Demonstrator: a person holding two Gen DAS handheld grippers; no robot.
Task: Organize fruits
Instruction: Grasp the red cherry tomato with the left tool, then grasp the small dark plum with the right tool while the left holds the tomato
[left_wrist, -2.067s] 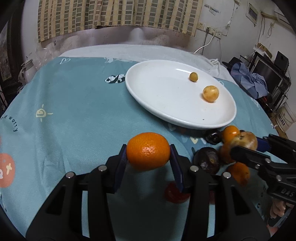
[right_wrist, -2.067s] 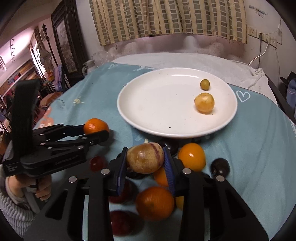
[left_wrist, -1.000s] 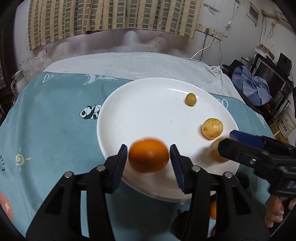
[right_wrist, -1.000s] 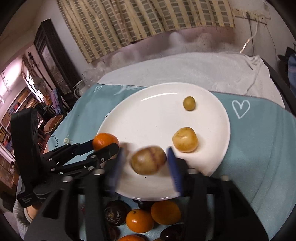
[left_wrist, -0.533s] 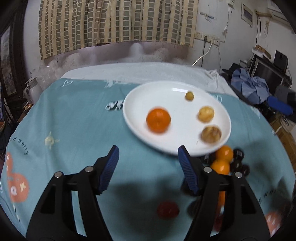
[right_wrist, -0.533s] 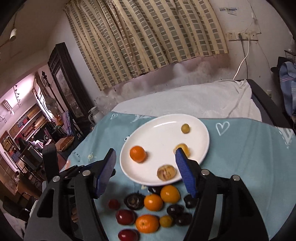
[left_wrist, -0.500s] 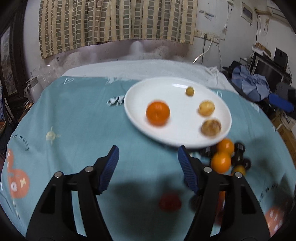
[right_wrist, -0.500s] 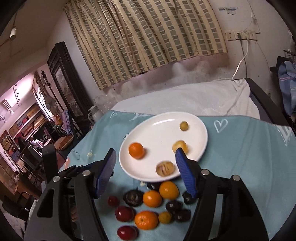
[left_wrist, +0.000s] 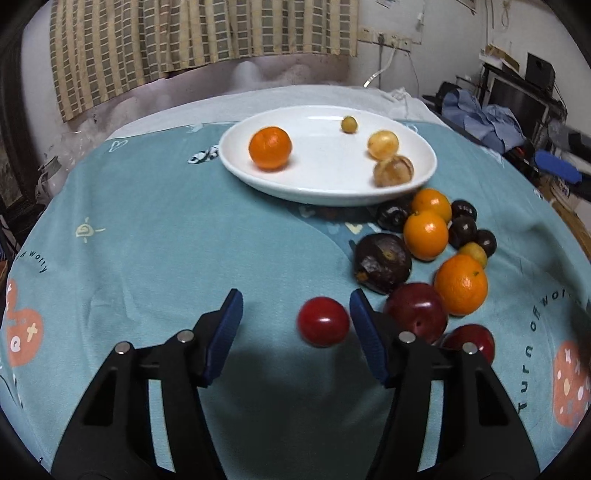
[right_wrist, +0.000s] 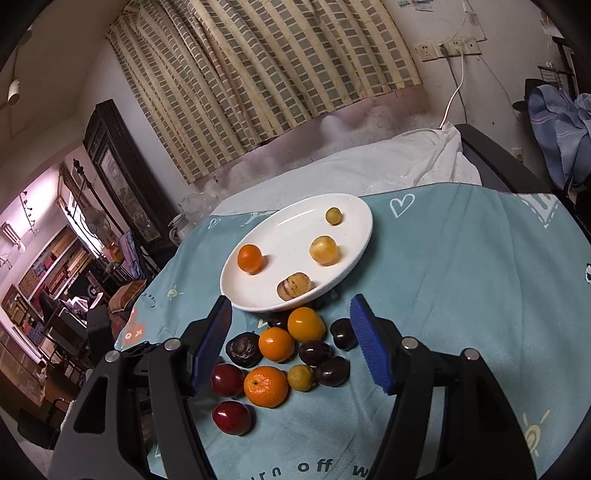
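small red fruit (left_wrist: 323, 321) between spread left gripper (left_wrist: 295, 328) fingers, untouched

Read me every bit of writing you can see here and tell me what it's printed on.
"worry": teal tablecloth, left edge of the left wrist view.
"Turn off wor", cut off: same cloth, right edge of that view.
"urn off w", cut off: same cloth, bottom of the right wrist view.
The papers on the wall are too small to read.
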